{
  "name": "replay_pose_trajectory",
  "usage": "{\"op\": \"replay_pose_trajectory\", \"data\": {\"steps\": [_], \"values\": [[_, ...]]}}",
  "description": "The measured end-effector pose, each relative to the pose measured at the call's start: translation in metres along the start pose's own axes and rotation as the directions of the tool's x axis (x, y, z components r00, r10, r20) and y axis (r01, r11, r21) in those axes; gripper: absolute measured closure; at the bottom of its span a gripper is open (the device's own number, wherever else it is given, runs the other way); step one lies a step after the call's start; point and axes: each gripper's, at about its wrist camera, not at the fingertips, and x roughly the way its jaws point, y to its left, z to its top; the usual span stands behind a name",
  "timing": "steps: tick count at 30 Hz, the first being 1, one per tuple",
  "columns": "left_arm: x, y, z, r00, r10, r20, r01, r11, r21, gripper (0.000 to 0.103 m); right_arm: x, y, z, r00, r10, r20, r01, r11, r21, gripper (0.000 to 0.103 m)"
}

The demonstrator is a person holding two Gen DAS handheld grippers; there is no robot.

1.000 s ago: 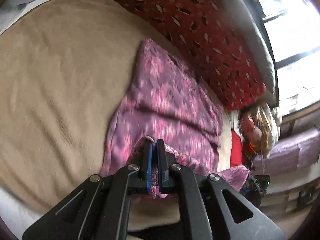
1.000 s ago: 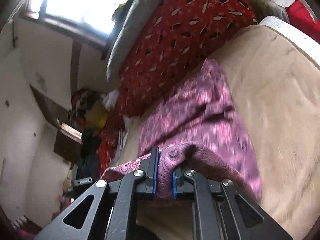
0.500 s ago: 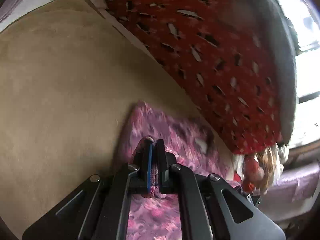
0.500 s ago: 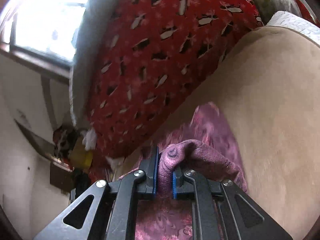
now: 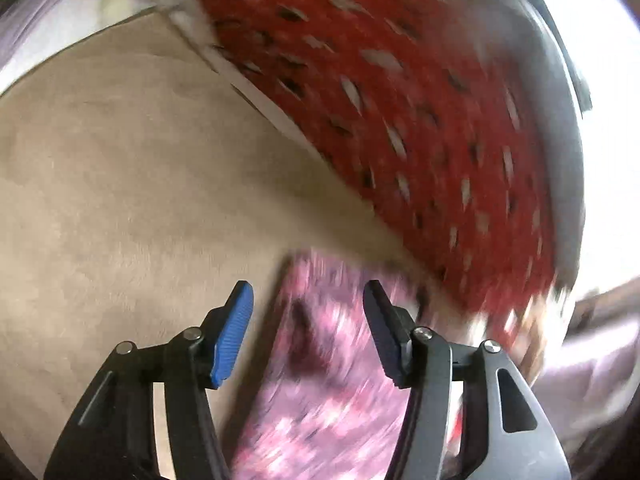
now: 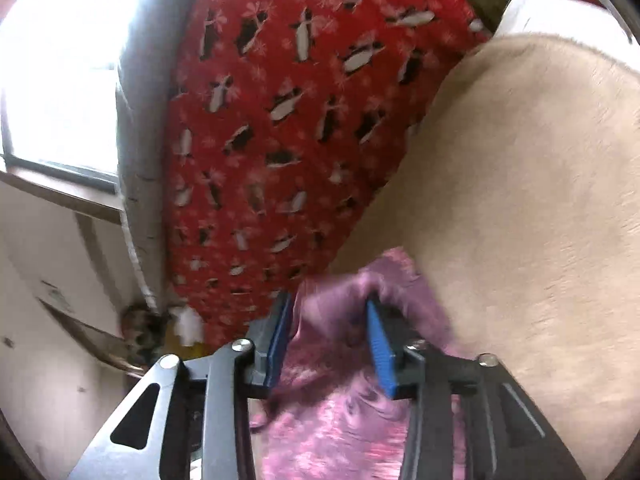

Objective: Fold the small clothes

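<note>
Left wrist: left gripper (image 5: 306, 326) wide open, empty, above cloth (image 5: 332, 392); long axis toward 12 o'clock. Right gripper (image 6: 328, 334) open, cloth bunched loose between jaws; equally near.

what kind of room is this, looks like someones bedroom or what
Most likely a lived-in bedroom or sitting room at home. The pink patterned garment lies on a tan bed or couch cover, a big red patterned cushion leans behind it, and a bright window sits beside that.

Daylit; window (image 6: 52, 80) glare blown out; left view motion-blurred.
</note>
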Motion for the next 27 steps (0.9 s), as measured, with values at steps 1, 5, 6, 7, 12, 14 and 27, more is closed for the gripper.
{"op": "replay_pose_trajectory", "data": {"steps": [1,5,6,7,12,14,27], "values": [[0.001,-0.003,-0.009,1.0,0.013,-0.023,-0.012,0.998,0.056,0.047,-0.008,-0.007,0.001,0.999,0.031,0.029,-0.032,0.999,0.039,0.058],[0.022,-0.021,-0.05,0.989,0.084,-0.123,-0.048,0.961,0.273,0.047,-0.019,-0.017,0.003,0.998,-0.036,0.045,0.034,0.998,0.047,0.053],[0.03,-0.027,-0.056,0.986,0.115,-0.122,-0.074,0.95,0.303,0.047,-0.016,-0.015,0.002,0.997,-0.07,0.029,0.069,0.997,0.025,0.053],[0.034,-0.033,-0.055,0.984,0.14,-0.111,-0.099,0.945,0.311,0.047,-0.013,-0.012,-0.001,0.994,-0.111,0.013,0.111,0.994,-0.009,0.053],[0.054,-0.043,-0.022,0.968,0.25,-0.019,-0.243,0.954,0.176,0.047,0.005,-0.003,-0.009,0.976,-0.218,-0.003,0.216,0.972,-0.094,0.05],[0.059,-0.035,-0.009,0.969,0.243,-0.029,-0.24,0.967,0.089,0.047,0.013,-0.001,-0.012,0.962,-0.272,-0.008,0.268,0.952,-0.145,0.048],[0.068,-0.028,-0.026,0.937,0.346,-0.05,-0.338,0.933,0.125,0.05,0.048,-0.006,-0.011,0.897,-0.44,-0.039,0.414,0.868,-0.275,0.095]]}}
